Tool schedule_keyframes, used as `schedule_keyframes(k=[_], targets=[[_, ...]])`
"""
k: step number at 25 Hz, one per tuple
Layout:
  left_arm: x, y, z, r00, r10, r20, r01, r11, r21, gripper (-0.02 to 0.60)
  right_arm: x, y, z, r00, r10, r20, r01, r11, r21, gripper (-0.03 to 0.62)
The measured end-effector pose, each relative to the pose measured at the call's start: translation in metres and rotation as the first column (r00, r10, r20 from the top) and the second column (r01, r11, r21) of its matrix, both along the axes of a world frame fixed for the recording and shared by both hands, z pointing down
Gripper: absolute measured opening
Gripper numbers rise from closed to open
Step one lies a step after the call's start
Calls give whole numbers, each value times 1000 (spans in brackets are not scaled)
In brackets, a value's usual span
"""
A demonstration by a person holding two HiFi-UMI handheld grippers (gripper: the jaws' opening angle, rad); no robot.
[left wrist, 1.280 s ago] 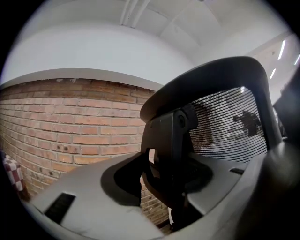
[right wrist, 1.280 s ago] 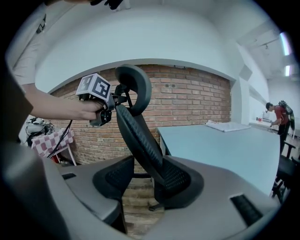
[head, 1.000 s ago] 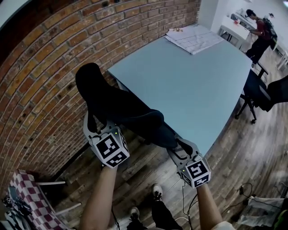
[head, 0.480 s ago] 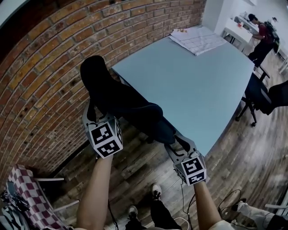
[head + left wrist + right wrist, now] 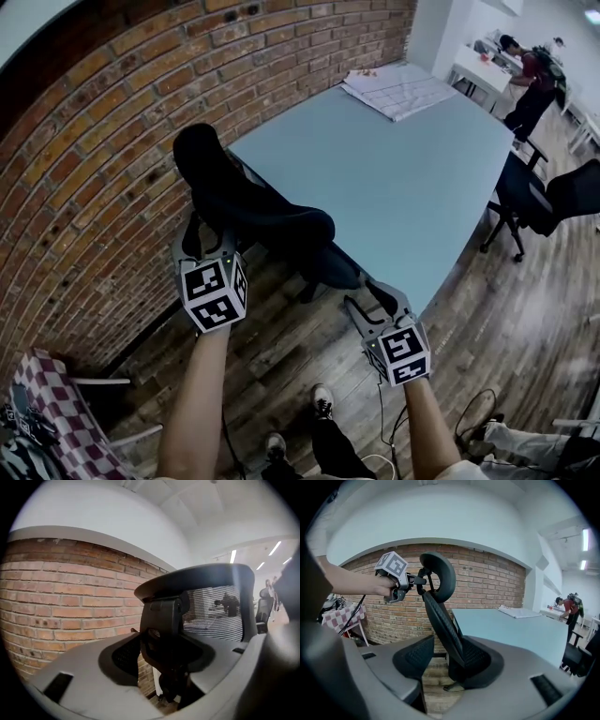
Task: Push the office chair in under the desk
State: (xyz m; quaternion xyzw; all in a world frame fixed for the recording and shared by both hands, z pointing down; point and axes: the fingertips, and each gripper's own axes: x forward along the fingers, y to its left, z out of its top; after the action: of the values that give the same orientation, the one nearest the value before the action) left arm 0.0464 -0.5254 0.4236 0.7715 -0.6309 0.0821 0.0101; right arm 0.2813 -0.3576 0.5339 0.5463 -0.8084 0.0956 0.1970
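Left fingers: the pads (image 5: pixel 123 656) of the left gripper (image 5: pixel 164 654) were clenched on the black bracket (image 5: pixel 161 616) below the headrest (image 5: pixel 197 155), which filled the gap between them.
Right fingers: the jaws of the right gripper (image 5: pixel 443 657) were held released, with nothing gripped – only the chair's mesh back (image 5: pixel 440 616) was seen beyond them.
Left gripper position: it was held high at the top of the back, just below the headrest, on the left of the scene.
Right gripper position: it was held lower and to the right, just beside the seat (image 5: pixel 330 267) and the desk's near corner; contact with the seat could not be told.
Office chair (image 5: pixel 272 220): it was placed at the near left edge of the desk (image 5: pixel 394 178), between the desk and the brick wall (image 5: pixel 94 141), with its seat at the desk's edge – how far beneath could not be made out.
Desk top: papers (image 5: pixel 398 89) were laid at its far end.
Floor (image 5: pixel 281 366): wood planks were seen, with the person's shoes (image 5: pixel 323 398) near the bottom.
Right side: a second black chair (image 5: pixel 544 197) was parked by the desk's right edge.
Far right: another person (image 5: pixel 525 80) was seen at a white table.
Near left: a checked cloth (image 5: pixel 56 412) was seen.
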Motion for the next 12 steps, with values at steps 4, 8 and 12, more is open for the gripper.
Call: schedule_keyframes(k=[4, 8, 12], targets=[[-3, 20, 3, 1000, 13, 18, -13, 1000, -5, 267, 1, 15, -15, 1000, 23, -11, -23, 1000, 13, 213], [-12, 47, 5, 999, 28, 32, -28, 1000, -3, 242, 1, 31, -30, 998, 65, -20, -64, 997, 30, 213], [-11, 74, -2, 997, 74, 38, -74, 997, 8, 233, -1, 47, -49, 996, 87, -22, -86, 995, 39, 213]])
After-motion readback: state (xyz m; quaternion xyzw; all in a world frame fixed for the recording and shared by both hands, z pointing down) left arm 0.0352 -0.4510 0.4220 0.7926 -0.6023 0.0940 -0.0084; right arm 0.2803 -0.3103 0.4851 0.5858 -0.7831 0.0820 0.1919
